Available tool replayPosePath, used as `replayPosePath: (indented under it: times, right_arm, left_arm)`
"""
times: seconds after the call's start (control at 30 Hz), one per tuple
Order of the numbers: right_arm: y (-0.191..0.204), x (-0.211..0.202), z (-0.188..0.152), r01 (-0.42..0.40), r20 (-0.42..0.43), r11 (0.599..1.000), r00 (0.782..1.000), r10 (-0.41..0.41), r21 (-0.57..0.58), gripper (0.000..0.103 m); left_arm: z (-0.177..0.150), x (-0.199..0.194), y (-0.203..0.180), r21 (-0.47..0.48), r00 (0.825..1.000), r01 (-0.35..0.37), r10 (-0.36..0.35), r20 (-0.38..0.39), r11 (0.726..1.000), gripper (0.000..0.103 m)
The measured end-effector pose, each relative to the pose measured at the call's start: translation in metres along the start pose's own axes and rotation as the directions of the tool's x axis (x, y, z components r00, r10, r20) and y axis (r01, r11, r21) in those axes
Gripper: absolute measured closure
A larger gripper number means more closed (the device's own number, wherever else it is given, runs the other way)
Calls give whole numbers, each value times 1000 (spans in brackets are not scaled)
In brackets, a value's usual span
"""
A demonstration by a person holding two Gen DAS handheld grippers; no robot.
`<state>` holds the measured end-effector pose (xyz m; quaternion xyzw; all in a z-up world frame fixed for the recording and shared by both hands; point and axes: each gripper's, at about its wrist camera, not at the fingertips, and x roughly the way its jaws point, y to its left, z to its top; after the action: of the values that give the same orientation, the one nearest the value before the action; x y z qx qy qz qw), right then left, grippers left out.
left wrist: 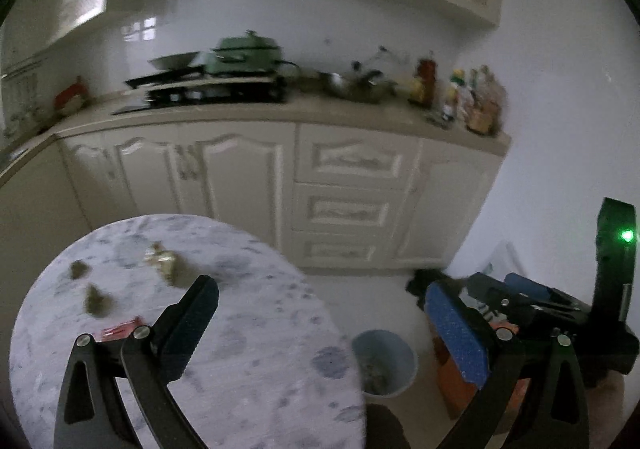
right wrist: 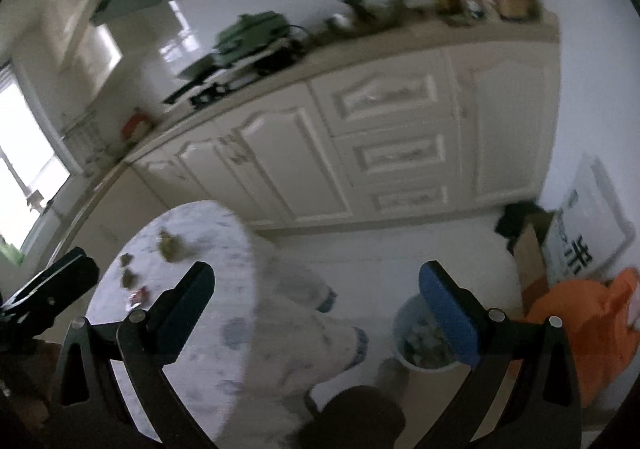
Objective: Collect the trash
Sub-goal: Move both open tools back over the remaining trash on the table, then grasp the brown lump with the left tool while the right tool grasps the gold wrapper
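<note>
Room: blurred cream-cabinet kitchen.
Table: round marbled white tabletop carries crumpled scraps and red wrapper.
Bin: pale plastic wastebasket stands beside it, handy for drops.
Claws: left gripper and right gripper released, empty.

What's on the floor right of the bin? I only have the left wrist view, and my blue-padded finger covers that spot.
Observer: An orange bag lies on the floor, close beside the bin.
Operator: Anything behind the bag?
Observer: A brown cardboard box stands just behind it.
Operator: Is the right gripper holding anything?
Observer: No. The right gripper is open and empty, with the bin showing by its blue-padded finger.
</note>
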<state>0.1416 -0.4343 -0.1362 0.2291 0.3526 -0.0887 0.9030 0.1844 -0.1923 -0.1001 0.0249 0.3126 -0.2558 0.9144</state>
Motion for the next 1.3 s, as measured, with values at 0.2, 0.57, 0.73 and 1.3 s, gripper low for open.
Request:
replayPosePath:
  times: [0.2,0.57,0.73,1.3]
  right_arm:
    - [63,-4,0,-54,12,993,998,56,-101,0]
    - [164,19,-16,-120,-26,958,993,117,-259,0]
    - [194,47,-24,-141,-76,940,989,123,-311,0]
    - [237,227,-18,-142,-280,917,959,35,-372,0]
  left_arm:
    - [-26,-66,50,-88,996,-61,67,67,994,1]
    - [-75,-127,127,-201,970,-206,226,84,958,1]
    - [-85,-124,155,-241,963,-249,267,42,938,1]
    - [-29,55,248,-170,934,-337,306,-186,926,1]
